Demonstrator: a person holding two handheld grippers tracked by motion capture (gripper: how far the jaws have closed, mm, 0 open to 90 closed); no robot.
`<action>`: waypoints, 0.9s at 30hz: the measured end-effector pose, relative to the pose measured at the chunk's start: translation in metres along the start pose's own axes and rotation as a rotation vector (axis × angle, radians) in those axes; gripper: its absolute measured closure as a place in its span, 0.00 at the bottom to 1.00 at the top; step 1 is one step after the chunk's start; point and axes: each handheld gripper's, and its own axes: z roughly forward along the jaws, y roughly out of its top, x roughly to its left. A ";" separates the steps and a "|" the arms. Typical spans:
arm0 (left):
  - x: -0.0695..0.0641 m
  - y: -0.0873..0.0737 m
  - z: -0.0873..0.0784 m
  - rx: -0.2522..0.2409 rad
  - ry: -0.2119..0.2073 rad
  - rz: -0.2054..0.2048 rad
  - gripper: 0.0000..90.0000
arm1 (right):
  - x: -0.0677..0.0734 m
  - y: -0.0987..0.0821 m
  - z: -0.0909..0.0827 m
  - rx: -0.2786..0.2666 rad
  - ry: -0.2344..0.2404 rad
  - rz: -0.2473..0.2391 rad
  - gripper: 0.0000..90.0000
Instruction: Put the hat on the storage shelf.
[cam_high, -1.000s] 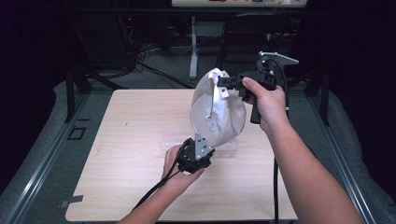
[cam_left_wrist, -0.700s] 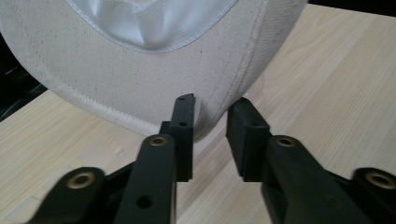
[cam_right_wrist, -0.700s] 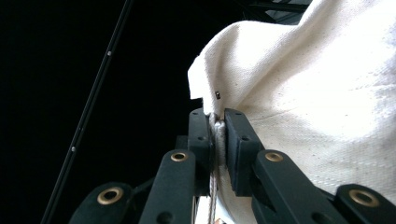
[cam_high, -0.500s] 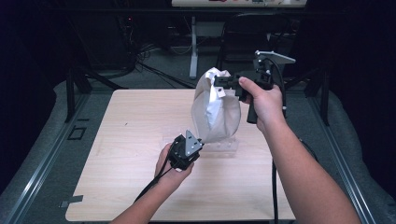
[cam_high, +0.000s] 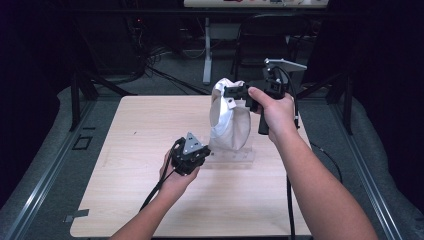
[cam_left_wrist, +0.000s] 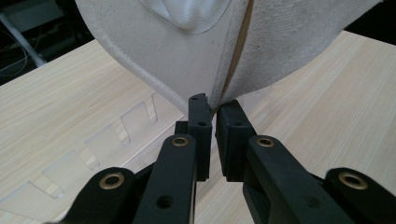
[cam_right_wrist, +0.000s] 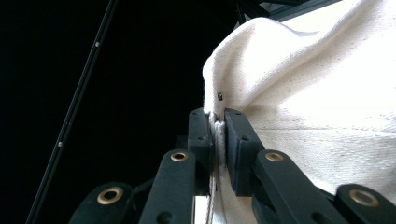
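— Now what's changed? The left tongs (cam_high: 199, 151) have crept up to the white cloth bag (cam_high: 229, 120)'s bottom edge, nearly clenched.
— And the right tongs (cam_high: 235, 91) keep gripping its top hem, hanging it above the table (cam_high: 125, 150).

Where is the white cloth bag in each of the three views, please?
High view: the white cloth bag hangs right of centre, above a clear plastic rack.
Left gripper view: its lower edge fills the top, with the seam between the jaws.
Right gripper view: its upper part fills the right, edge clamped between the jaws.
Shared landmark: the bag's stitched seam.
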 end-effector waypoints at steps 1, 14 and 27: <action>0.000 -0.001 0.000 -0.001 -0.007 -0.008 0.94 | -0.001 0.000 0.001 0.005 0.003 0.001 0.91; -0.003 -0.016 0.010 0.005 -0.026 -0.042 0.94 | -0.017 -0.005 0.010 0.029 -0.025 0.017 0.91; -0.001 -0.026 0.006 -0.002 -0.011 -0.063 0.94 | -0.022 -0.007 0.018 0.042 -0.023 0.027 0.91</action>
